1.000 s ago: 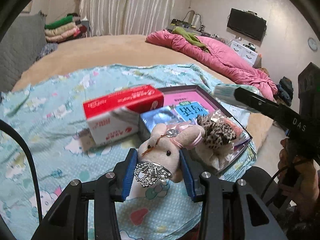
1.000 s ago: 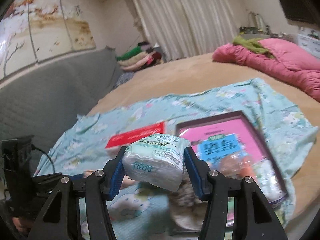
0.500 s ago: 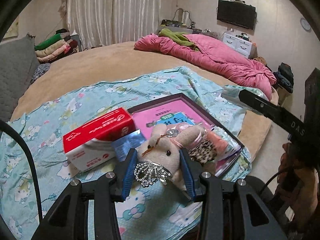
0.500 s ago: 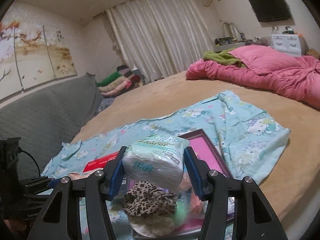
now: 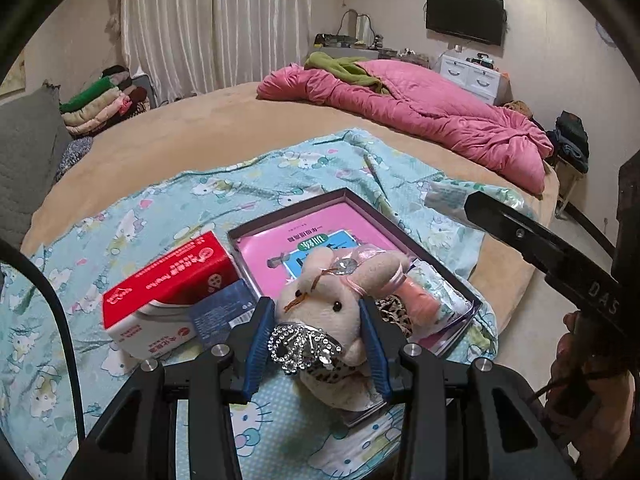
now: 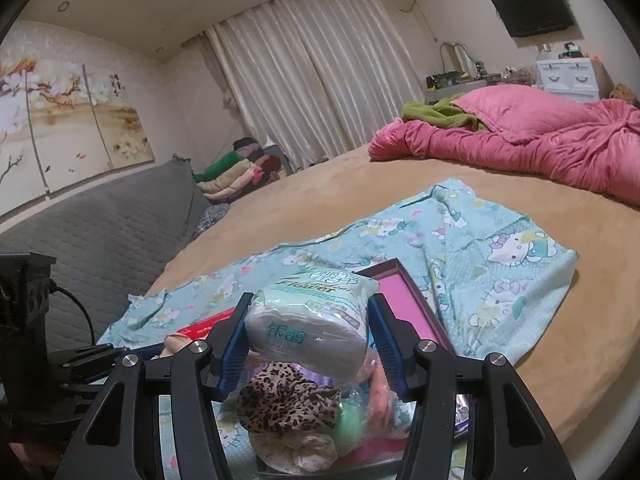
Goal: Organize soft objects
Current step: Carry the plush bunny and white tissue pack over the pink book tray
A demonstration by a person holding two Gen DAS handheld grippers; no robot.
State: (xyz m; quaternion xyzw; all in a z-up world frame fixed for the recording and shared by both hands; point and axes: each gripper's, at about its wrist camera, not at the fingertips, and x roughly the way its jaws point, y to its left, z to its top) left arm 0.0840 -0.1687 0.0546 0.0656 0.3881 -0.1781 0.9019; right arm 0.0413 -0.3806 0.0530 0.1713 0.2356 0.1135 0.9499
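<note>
A cream plush rabbit [image 5: 328, 304] with a rhinestone bow is squeezed between the blue pads of my left gripper [image 5: 316, 320], held over the near edge of a dark-rimmed pink box [image 5: 288, 216]. My right gripper [image 6: 312, 320] is shut on a pale green pack of tissues [image 6: 316, 316], hanging above a leopard-print soft item [image 6: 288, 400] and other bagged things in that box [image 6: 404, 280]. In the left wrist view the right gripper's finger [image 5: 520, 236] and the tissue pack [image 5: 448, 196] show at the right. A red and white tissue box [image 5: 168, 296] lies left of the pink box.
All of it rests on a light blue cartoon-print sheet [image 5: 120, 224] spread on a tan round bed [image 6: 320, 196]. A pink quilt [image 5: 420, 116] lies at the far side, a grey headboard [image 6: 100, 232] at the left, folded clothes [image 5: 100, 104] beyond it. A person's hand [image 5: 592, 392] is at the right edge.
Both grippers have drifted sideways over the bed with their loads still held, so the pink box and red box have shifted in view. Neither grip has changed.
</note>
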